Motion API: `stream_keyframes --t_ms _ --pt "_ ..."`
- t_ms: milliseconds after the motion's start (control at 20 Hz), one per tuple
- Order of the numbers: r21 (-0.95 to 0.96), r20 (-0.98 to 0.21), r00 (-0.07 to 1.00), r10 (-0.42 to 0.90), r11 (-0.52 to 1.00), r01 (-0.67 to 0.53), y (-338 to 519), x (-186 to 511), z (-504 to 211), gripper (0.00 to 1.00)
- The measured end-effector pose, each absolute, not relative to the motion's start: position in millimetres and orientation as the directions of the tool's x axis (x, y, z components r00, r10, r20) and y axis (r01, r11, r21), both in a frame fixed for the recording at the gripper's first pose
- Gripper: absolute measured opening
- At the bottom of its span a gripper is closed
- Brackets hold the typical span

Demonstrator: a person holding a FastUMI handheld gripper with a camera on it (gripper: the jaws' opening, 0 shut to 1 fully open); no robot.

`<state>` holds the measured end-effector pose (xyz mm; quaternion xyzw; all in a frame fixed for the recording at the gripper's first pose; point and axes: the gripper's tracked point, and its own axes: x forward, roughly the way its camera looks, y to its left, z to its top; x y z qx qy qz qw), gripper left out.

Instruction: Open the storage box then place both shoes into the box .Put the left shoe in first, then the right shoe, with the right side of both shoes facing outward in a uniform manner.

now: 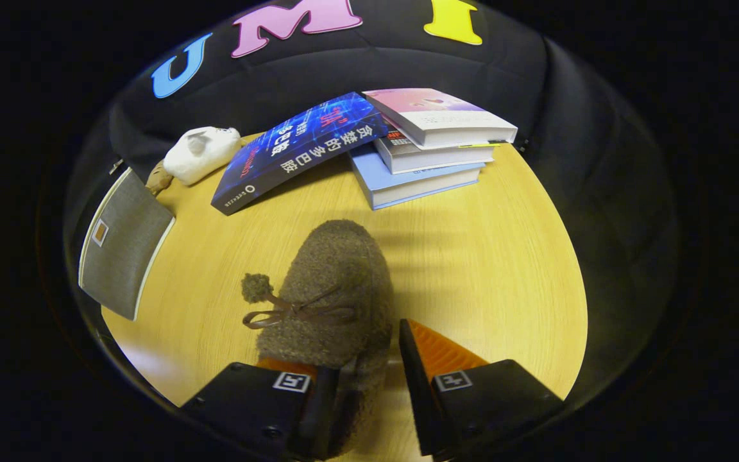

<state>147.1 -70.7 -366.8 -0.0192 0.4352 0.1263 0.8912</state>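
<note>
A fuzzy brown shoe (334, 289) with a pom-pom lace lies on the wooden table (485, 282), toe pointing away from me. My gripper (369, 385) straddles its heel end. The heel rests against the left finger (308, 398), and a thin strip of table shows between the shoe and the right finger (424, 366), so the fingers stand open around it. I cannot tell whether the shoe is lifted. A grey fabric storage box (122, 244) with a white rim stands at the table's left edge, well left of the shoe.
Beyond the shoe, a stack of books (433, 147) sits at the back of the table, with a dark blue book (299, 151) leaning on it. A white plush toy (203, 153) lies behind the grey box. Bare table lies right of the shoe.
</note>
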Motion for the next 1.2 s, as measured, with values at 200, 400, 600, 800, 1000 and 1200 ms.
stream_keyframes --t_ms 200,400,600,800,1000,1200 --pt "0.074 -0.798 0.570 0.198 0.970 -0.233 -71.8 145.9 -366.9 0.44" --pt "0.090 -0.802 0.570 0.180 0.979 -0.182 -79.0 149.4 -365.6 0.17" --pt "0.069 -0.797 0.577 0.180 0.976 -0.208 -79.2 150.8 -365.4 0.08" --pt "0.160 -0.804 0.556 0.212 0.977 -0.142 -71.9 147.3 -354.2 0.08" --pt "0.158 -0.787 0.582 0.205 0.979 -0.132 -62.8 142.8 -322.8 0.07" --pt "0.196 -0.761 0.607 0.228 0.973 -0.119 -35.5 128.6 -279.6 0.07"
